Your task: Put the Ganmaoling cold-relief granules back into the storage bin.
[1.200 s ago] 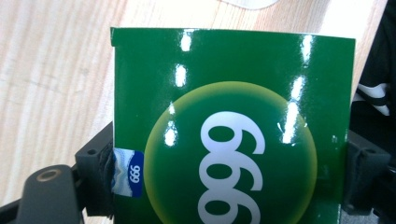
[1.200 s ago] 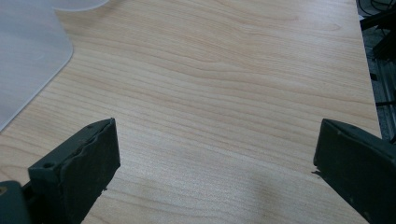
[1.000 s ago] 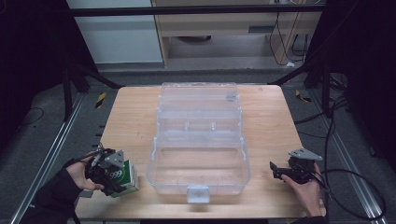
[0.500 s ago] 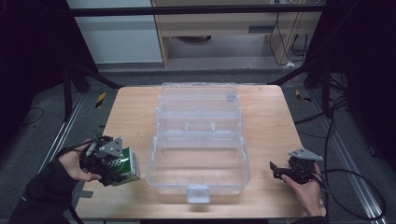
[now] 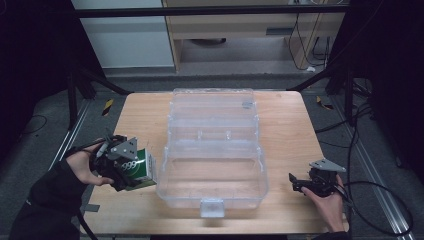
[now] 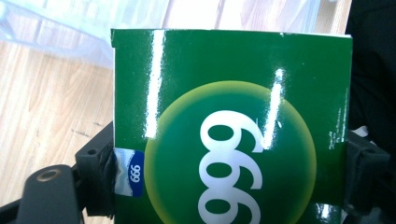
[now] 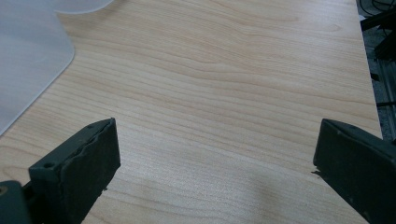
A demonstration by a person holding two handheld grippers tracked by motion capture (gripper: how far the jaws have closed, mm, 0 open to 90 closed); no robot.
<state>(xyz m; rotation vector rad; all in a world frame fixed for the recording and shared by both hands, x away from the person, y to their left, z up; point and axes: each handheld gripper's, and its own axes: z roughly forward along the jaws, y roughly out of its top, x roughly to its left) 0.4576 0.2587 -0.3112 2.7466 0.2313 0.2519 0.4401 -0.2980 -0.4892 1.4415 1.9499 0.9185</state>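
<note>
A green box [image 5: 140,167] with white "999" lettering hangs just above the table's left side, close to the clear plastic bin [image 5: 214,185]. My left gripper [image 5: 131,170] is shut on it, and in the left gripper view the box [image 6: 233,126] stands between both black jaws, which press on its sides. The bin is open, its lid [image 5: 212,107] folded back toward the far edge. Near the table's front right corner my right gripper [image 5: 300,182] rests low, its jaws wide apart [image 7: 215,172] over bare wood with nothing between them.
The wooden table [image 5: 280,125] has black frame rails and cables on the floor around it. A corner of the clear bin [image 7: 28,70] lies to the left of the right gripper. Cabinets stand behind the table.
My left hand has lifted the green box off the table and carried it a little toward the bin. The right gripper has stayed where it was.
</note>
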